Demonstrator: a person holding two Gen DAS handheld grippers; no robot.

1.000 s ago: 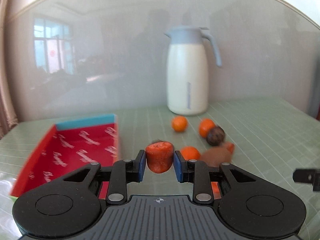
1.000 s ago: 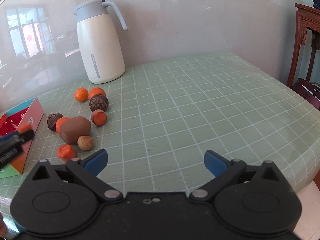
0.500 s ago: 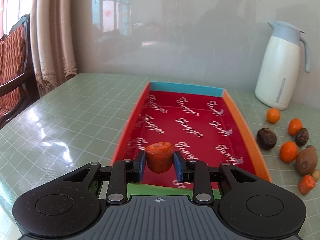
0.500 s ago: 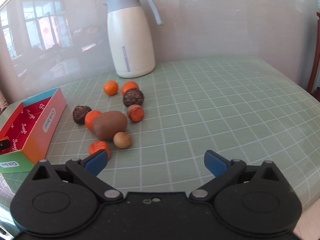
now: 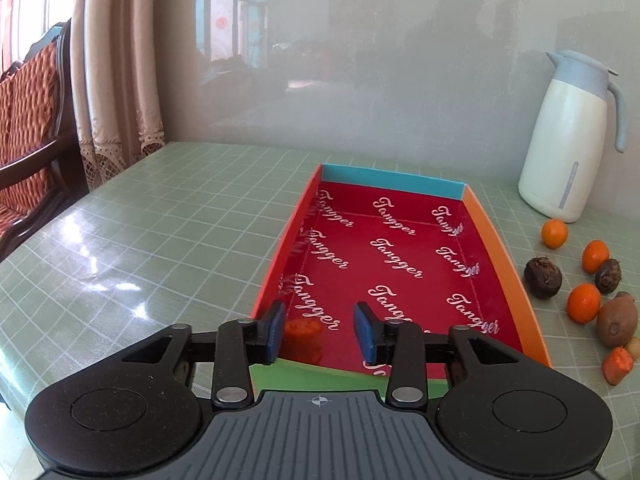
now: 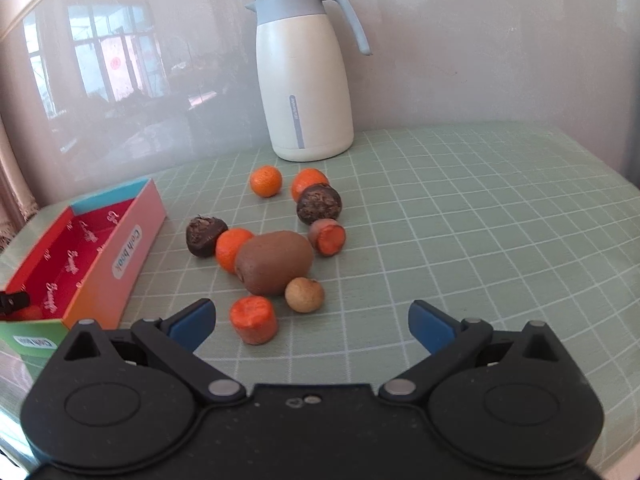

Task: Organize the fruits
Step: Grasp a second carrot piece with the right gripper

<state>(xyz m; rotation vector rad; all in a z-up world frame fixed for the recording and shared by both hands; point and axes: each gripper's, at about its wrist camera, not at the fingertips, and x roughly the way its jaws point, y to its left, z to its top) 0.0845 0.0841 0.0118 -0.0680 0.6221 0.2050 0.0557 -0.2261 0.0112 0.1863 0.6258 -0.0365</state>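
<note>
Left gripper [image 5: 320,330], nearest: jaws have just been opening, now parted w/ nothing clamped; released carrot piece [image 5: 303,340] sits in near left corner of red-lined box [image 5: 496,248], just beside left pad, clear of right pad. Right gripper [image 6: 310,322]: jaws spread wide, empty, hovering over tabletop [image 6: 480,208] w/ a second carrot stub [image 6: 254,320] just ahead, nearer its left pad. Beyond that: small tan round fruit [image 6: 305,294], kiwi [image 6: 274,262], third carrot stub [image 6: 328,237], mandarin touching kiwi [image 6: 231,247], two dark rough fruits [image 6: 205,235] [image 6: 319,203], then two more mandarins [image 6: 266,181] [image 6: 308,181]. White jug [image 6: 306,76] farthest, by the wall. Step in hand, judged: finishing the drop into box. To do it well: widen left jaws fully before backing out so the pad doesn't drag the piece over the near rim; lift clear of the wall. Box otherwise looks unfilled, so task seems early
</note>
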